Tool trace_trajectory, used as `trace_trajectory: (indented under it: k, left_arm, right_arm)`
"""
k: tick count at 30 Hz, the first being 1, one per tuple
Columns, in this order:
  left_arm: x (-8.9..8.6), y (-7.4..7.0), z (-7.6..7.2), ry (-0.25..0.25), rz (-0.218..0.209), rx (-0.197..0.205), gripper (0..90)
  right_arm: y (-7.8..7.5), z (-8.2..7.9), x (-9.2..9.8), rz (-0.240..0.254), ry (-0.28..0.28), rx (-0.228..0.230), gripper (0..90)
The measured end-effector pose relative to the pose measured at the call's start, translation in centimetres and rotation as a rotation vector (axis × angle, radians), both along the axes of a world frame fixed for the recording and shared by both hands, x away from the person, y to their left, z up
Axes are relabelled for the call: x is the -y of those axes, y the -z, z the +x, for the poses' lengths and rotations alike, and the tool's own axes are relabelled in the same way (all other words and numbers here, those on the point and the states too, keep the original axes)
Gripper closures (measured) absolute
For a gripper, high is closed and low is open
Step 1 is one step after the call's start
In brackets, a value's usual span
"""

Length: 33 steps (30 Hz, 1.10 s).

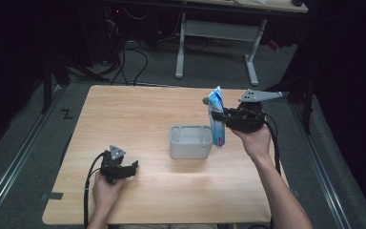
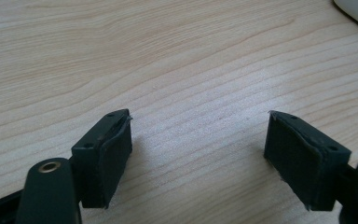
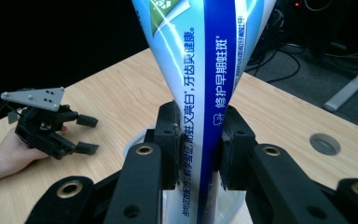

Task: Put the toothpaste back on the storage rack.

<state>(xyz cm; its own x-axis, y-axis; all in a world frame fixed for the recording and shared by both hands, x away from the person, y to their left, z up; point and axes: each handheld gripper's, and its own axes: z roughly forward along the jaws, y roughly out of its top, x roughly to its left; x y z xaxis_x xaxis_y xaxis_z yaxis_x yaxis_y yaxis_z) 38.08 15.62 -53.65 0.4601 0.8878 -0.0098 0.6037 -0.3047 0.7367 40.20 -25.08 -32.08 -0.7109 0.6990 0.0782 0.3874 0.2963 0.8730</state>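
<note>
From above, my right tongs (image 1: 218, 116) are gripping the toothpaste tube (image 1: 216, 119) upright, hanging just over the grey holder's (image 1: 189, 142) right end. Left gripper view: my left tongs (image 2: 198, 140) are resting open over bare surface (image 2: 168, 56). Right gripper view: the tube's long axis is running vertically between clamped pads, holder directly underneath.

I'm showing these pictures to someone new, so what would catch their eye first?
First, the blue and white toothpaste tube, held upright and pinched in the right hand-held gripper just above the right side of the grey container at the middle of the wooden table. Next, the left hand-held gripper, resting near the table's front left with its jaws open and nothing between them.
</note>
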Motion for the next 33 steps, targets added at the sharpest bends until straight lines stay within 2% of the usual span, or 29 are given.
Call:
trace_trajectory:
  k: [4, 5, 7, 13, 25, 33]
  left_arm:
    - [0.0, 0.0, 0.0, 0.0, 0.0, 0.0, 23.6]
    - [0.0, 0.0, 0.0, 0.0, 0.0, 0.0, 23.6]
    - [0.0, 0.0, 0.0, 0.0, 0.0, 0.0, 23.6]
    - [0.0, 0.0, 0.0, 0.0, 0.0, 0.0, 23.6]
    - [0.0, 0.0, 0.0, -0.001, 0.0, 0.0, 23.6]
    - [0.0, 0.0, 0.0, -0.001, 0.0, 0.0, 23.6]
  right_arm:
    - [-0.3, 0.4, -0.9, 0.012, -0.009, -0.002, 72.7]
    - [-0.5, 0.6, -1.7, 0.005, -0.012, 0.014, 72.7]
    - [-0.7, 0.9, -2.2, 0.002, -0.021, 0.014, 72.7]
    - [-0.8, 1.6, -3.3, 0.001, -0.029, 0.012, 72.7]
    - [0.1, 3.6, -5.1, 0.004, -0.025, -0.001, 72.4]
    - [1.0, 4.5, -6.1, -0.018, -0.019, -0.013, 72.3]
